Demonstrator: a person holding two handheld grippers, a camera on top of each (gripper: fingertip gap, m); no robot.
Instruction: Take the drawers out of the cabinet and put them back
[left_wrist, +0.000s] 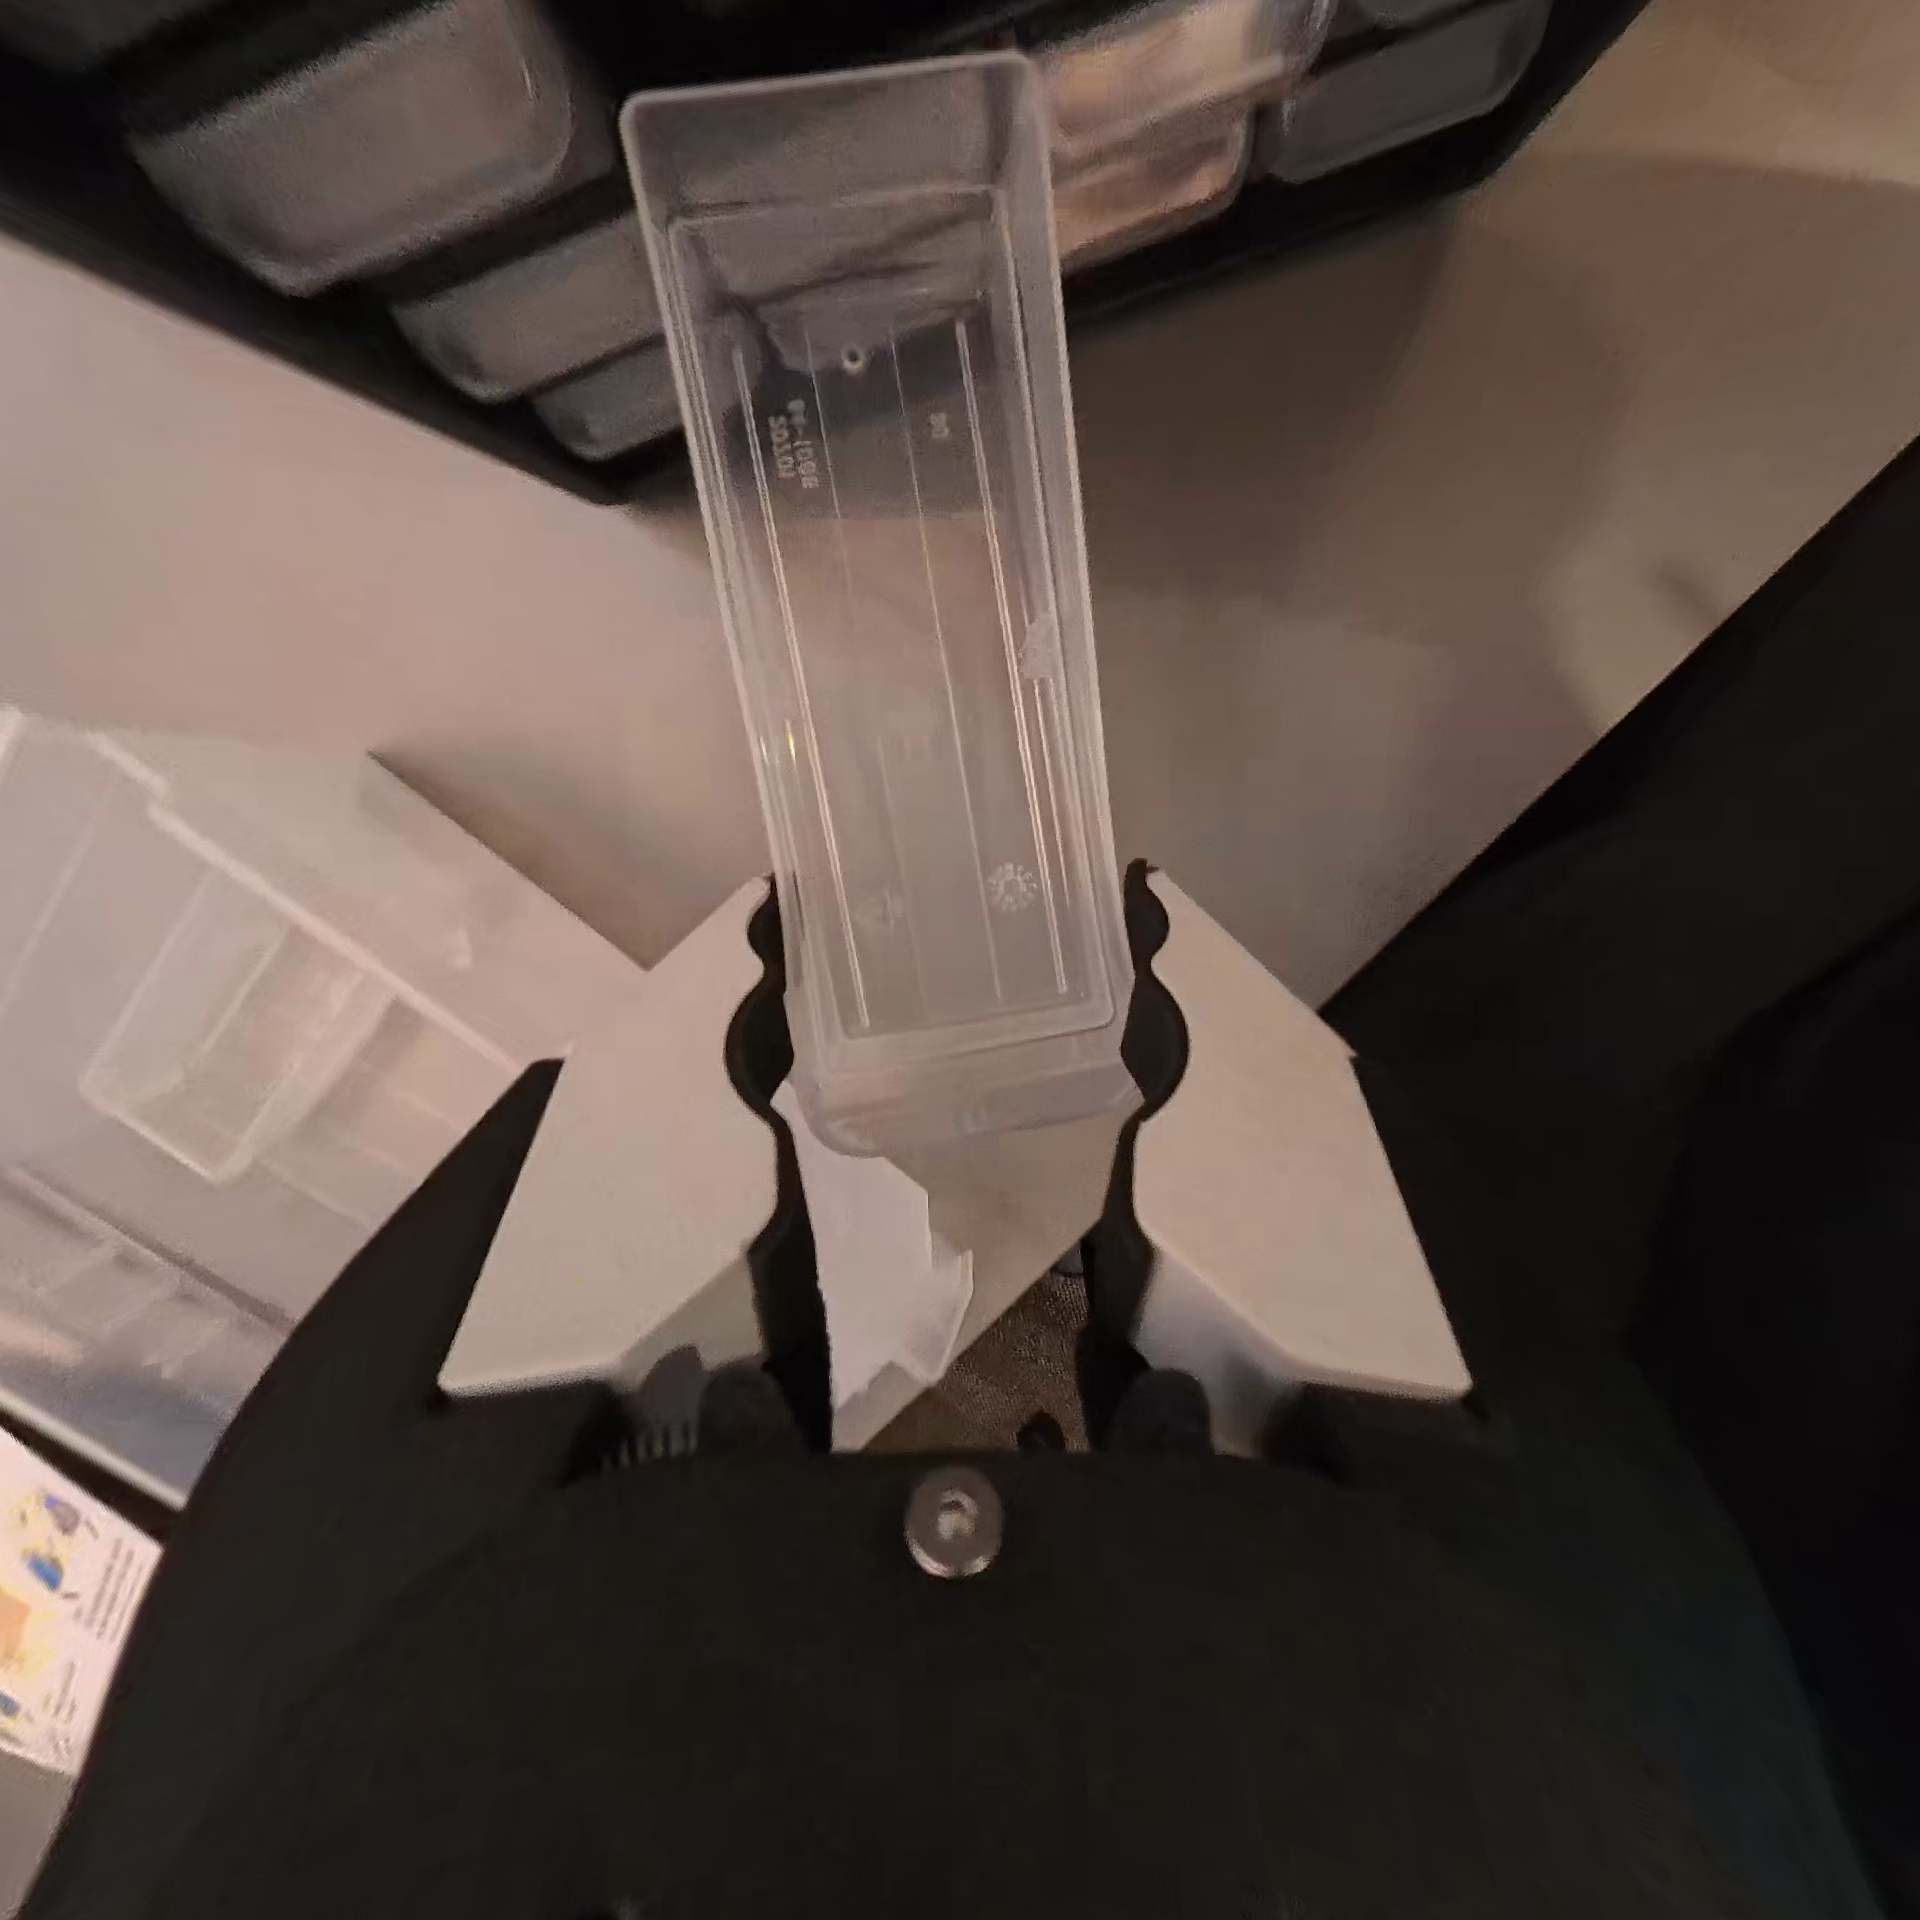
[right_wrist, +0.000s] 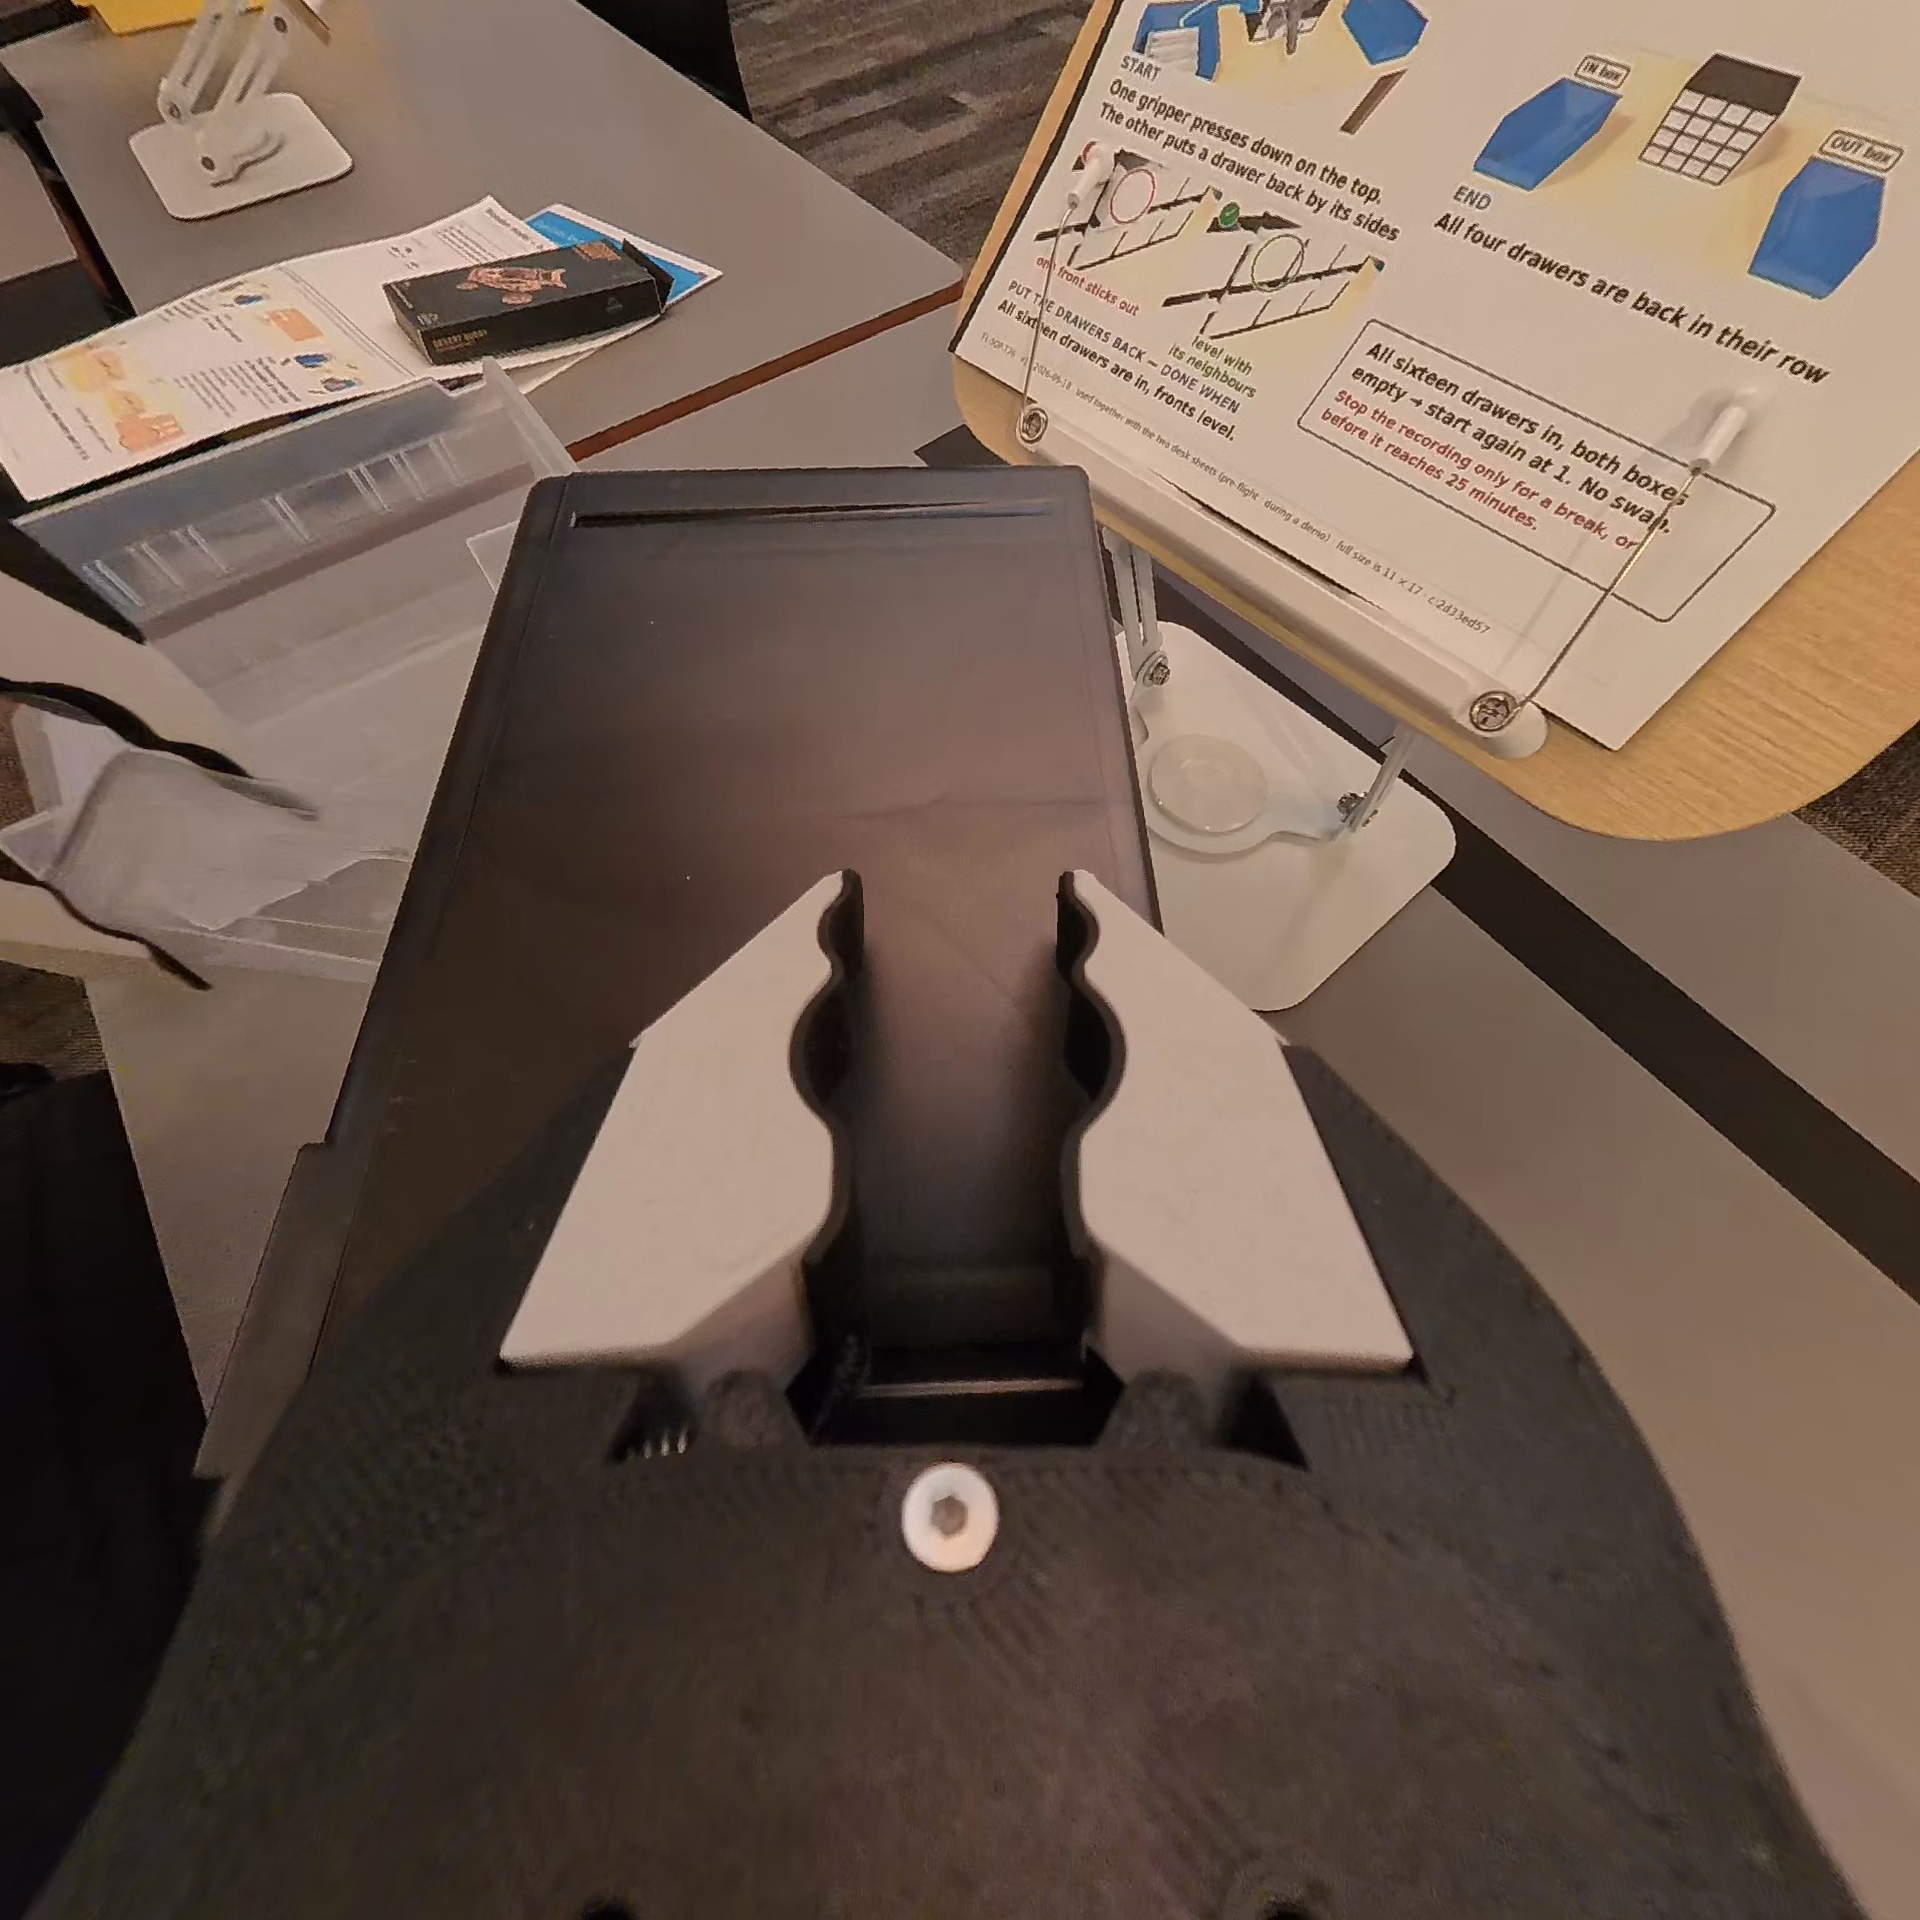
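Left gripper (left_wrist: 948, 997) first: it's clamped on a clear drawer (left_wrist: 883, 582), pinching the near end by its two long sides, and the drawer runs straight ahead from the fingers with its underside facing the camera. Beyond its far tip sits the black cabinet (left_wrist: 1143, 281), rows of drawer fronts blurred, with the pale tabletop (left_wrist: 312, 499) below it. Off to the gripper's left lies a clear bin (left_wrist: 218, 997) holding more clear plastic pieces, too blurred to tell apart.

Over to the right gripper (right_wrist: 961, 966): jaws parted, nothing between them, fingers lying over the cabinet's flat black top (right_wrist: 810, 707); whether they touch it I cannot tell. Far left ahead, a small dark box (right_wrist: 520, 296) rests on printed sheets (right_wrist: 208, 353). To the right stands an instruction board (right_wrist: 1507, 343) on a white stand (right_wrist: 1320, 883)
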